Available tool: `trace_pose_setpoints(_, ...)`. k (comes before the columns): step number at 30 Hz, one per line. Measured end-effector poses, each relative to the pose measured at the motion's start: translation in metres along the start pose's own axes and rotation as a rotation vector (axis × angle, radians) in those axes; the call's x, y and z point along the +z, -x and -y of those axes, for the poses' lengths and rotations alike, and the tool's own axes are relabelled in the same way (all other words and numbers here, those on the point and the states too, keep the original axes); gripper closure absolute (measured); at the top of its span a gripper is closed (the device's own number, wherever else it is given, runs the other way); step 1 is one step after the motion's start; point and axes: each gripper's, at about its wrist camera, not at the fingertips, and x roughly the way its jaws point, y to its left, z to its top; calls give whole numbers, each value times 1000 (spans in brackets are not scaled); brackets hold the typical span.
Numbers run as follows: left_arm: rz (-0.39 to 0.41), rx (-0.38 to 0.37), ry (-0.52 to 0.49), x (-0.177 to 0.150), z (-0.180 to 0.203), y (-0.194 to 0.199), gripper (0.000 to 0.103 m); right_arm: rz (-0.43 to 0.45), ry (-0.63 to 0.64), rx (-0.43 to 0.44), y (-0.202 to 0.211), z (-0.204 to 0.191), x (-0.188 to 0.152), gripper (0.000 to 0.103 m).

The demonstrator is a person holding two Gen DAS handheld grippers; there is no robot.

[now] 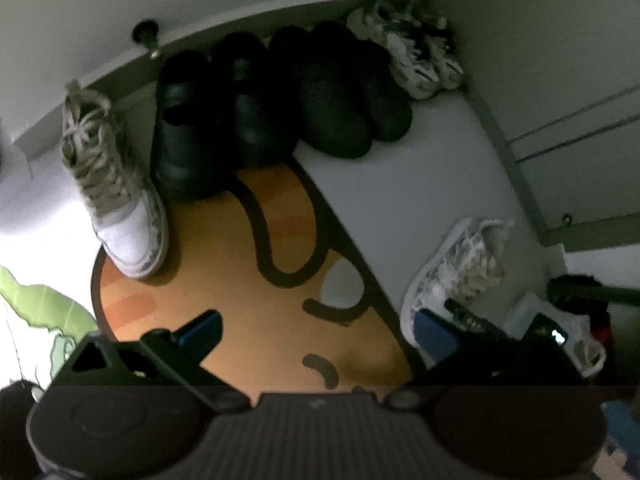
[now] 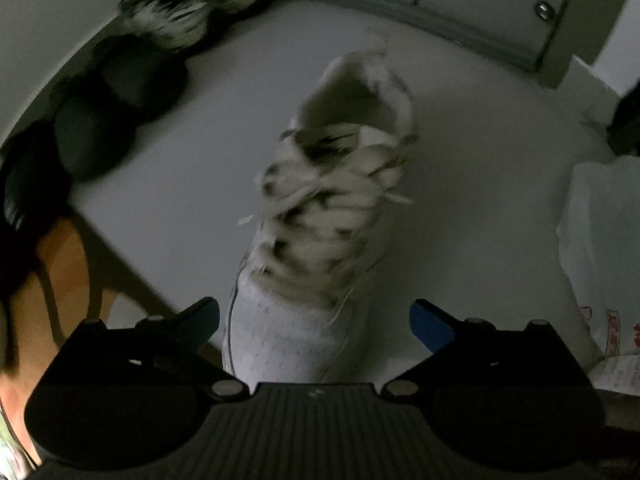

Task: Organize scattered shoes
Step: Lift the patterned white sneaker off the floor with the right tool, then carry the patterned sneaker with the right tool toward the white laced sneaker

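A white camouflage sneaker lies alone on the grey floor, its toe between the open fingers of my right gripper; contact cannot be told. The same sneaker shows at the right of the left wrist view. Its mate stands at the left end of a row along the wall, beside black shoes and black slippers, with patterned sneakers at the far end. My left gripper is open and empty above the orange mat.
A white plastic bag lies to the right of the lone sneaker. Cabinet doors run along the back. A green cloth lies at the left. The row of dark shoes shows left in the right wrist view.
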Motion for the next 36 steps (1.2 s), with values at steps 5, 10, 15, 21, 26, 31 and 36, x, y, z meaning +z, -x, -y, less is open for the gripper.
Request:
trace_pose_setpoints(5,2,-4,-18,-3,4,2,0,62,-14,-34,-32,-12,13,0)
trace_pose_setpoints(10,-13,-37,-39,-11,10,4,0,109,7,-60,-47,0,33,0)
trace_pose_setpoints(15,-28,-40,-34,-10,7,3,0,72,-22,-99,-74,12,46,0)
trace_pose_setpoints(21,-27,-39,-28,-8,5,2,0,-18,-55,-119,-90,11,56,5)
trace_pose_setpoints(26,-36,-42,8,-8,-2,0,0,-25,-11,-85,-86,7,52,9)
trace_pose_setpoints(31,-31,-42,-1,-8,1,0,0,-69,92,-18,-82,-5,38,11)
trace_pose_setpoints(36,-31,-45,12,-8,-2,1,0,-94,117,30,-75,-17,12,11)
